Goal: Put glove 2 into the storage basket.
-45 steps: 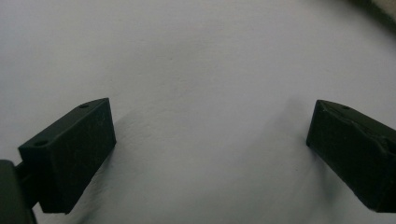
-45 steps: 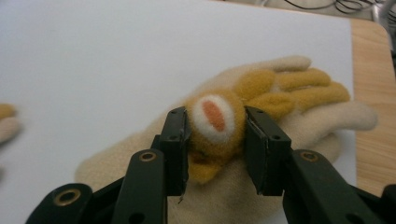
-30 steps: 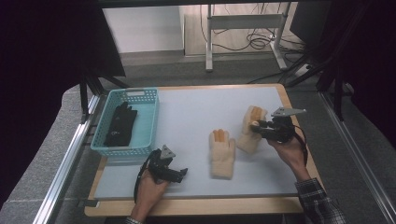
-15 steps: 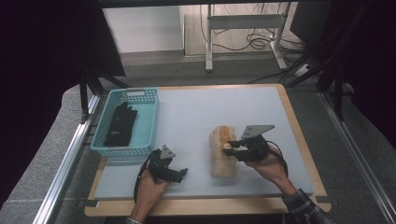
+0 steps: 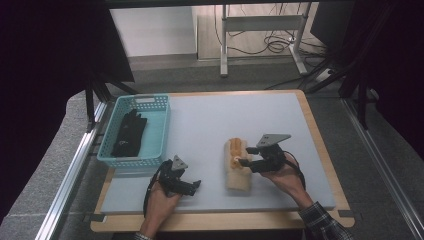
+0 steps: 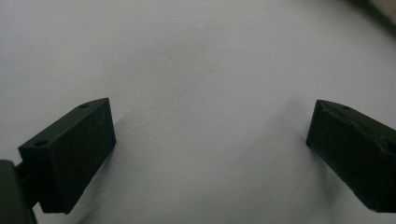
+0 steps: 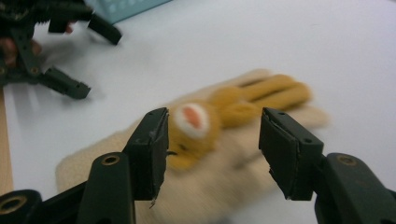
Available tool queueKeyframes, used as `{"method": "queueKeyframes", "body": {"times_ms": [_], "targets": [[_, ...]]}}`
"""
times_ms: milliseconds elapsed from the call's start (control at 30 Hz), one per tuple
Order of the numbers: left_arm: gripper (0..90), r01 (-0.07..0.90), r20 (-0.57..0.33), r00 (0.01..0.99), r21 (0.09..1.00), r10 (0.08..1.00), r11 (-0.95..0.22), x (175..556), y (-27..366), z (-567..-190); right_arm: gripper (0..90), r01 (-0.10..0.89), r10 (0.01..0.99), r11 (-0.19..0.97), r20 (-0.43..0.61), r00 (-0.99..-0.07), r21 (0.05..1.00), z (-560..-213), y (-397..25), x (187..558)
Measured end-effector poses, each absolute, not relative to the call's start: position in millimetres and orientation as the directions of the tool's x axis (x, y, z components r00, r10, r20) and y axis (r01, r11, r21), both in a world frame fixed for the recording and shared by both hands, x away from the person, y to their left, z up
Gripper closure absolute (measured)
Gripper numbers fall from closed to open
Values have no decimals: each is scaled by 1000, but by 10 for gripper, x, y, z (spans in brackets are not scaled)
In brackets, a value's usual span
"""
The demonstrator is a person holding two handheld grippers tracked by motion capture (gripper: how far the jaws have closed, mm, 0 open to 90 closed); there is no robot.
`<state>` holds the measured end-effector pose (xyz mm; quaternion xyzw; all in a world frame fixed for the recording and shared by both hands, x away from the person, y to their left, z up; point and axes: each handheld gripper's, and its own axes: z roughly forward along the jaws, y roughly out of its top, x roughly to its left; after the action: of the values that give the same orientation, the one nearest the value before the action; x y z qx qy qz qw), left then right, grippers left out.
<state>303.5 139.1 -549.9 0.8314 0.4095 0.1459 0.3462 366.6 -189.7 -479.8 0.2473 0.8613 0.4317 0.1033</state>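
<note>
A beige knitted glove with orange fingers [image 5: 235,170] lies at mid-table, seemingly stacked on a second one. In the right gripper view the glove [image 7: 219,154] shows an orange patch with a white and orange dot. My right gripper [image 5: 244,156] hovers at the glove's right side; its jaws [image 7: 215,116] stand open on either side of the orange patch, gripping nothing. My left gripper [image 5: 194,186] rests low on the grey mat near the front edge, left of the glove. It is open [image 6: 212,121] over bare mat.
A turquoise basket [image 5: 159,107] stands at the table's left side with black gloves [image 5: 129,132] inside. The left gripper [image 7: 56,79] appears far off in the right gripper view. The grey mat [image 5: 220,115] stretches behind the glove; a wooden rim [image 5: 320,135] borders it.
The right gripper carried the right-hand glove leftward, laid it on top of the other glove and opened. The left gripper stayed still.
</note>
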Motion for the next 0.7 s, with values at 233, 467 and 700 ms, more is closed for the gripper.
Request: {"method": "queueKeyframes", "body": {"times_ms": [233, 467, 700], "targets": [[16, 581, -43, 621, 695, 783, -423, 3033, 1390, -5499, 694, 420, 588, 492, 65, -806, 763, -4877, -2240, 3605], [16, 581, -43, 621, 695, 783, -423, 3033, 1390, -5499, 876, 444, 565, 515, 99, -819, 733, -5087, -2251, 3444], [17, 581, -43, 620, 696, 784, -422, 3032, 1390, -5498, 882, 423, 534, 561, 79, -842, 711, -5255, -2092, 3354]]}}
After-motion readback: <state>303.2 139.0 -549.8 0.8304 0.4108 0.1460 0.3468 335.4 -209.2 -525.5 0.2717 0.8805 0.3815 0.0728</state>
